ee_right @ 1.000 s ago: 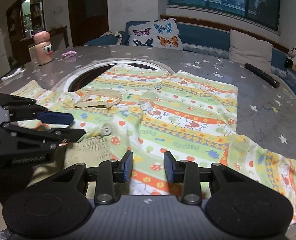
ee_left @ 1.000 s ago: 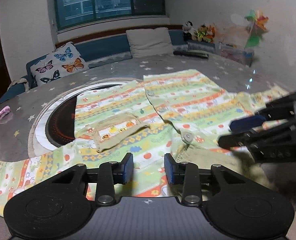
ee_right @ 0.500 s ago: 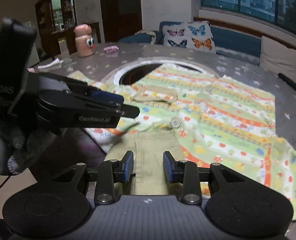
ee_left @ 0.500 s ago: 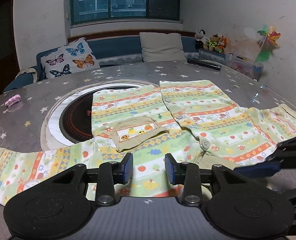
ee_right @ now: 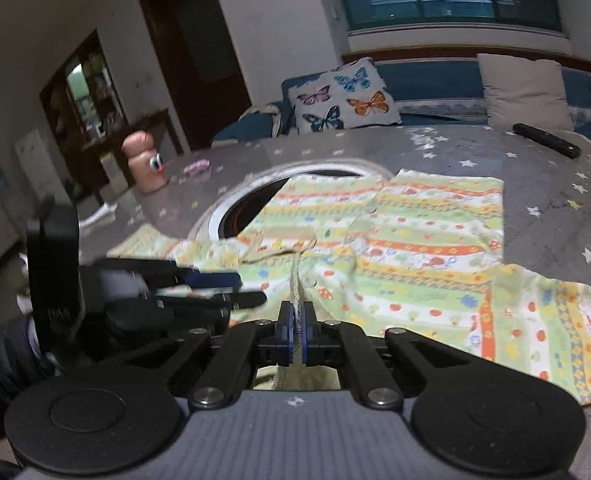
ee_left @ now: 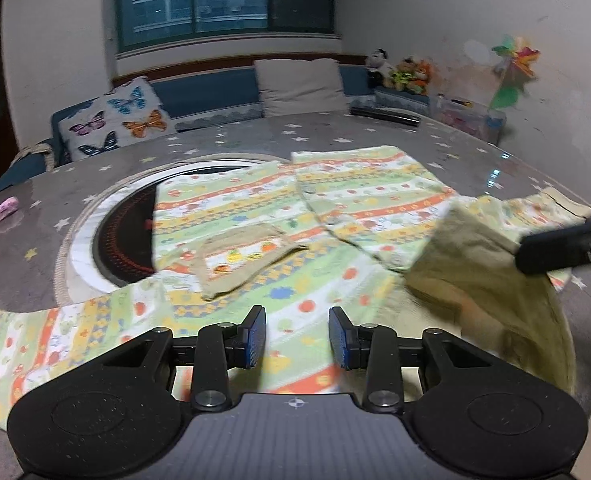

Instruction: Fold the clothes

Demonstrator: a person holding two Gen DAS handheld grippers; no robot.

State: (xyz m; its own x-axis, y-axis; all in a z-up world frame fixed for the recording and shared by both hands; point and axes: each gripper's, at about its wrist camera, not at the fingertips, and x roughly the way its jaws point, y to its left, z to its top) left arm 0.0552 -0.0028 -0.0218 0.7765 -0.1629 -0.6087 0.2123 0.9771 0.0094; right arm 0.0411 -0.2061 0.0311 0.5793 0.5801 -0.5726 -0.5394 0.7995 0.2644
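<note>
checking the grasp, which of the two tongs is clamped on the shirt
The right tongs: their blue pads are shut on the khaki collar edge of the shirt, lifting it. The left tongs stand open, nothing between them.

A child's striped, patterned shirt lies spread front-up on the star-printed tabletop, partly covering a round dark inset. The left gripper hovers over the near edge of the shirt, its blue-padded jaws apart with nothing pinched between them. At the right, the right gripper holds the khaki collar lifted off the cloth. A small pink object lies far left.
</note>
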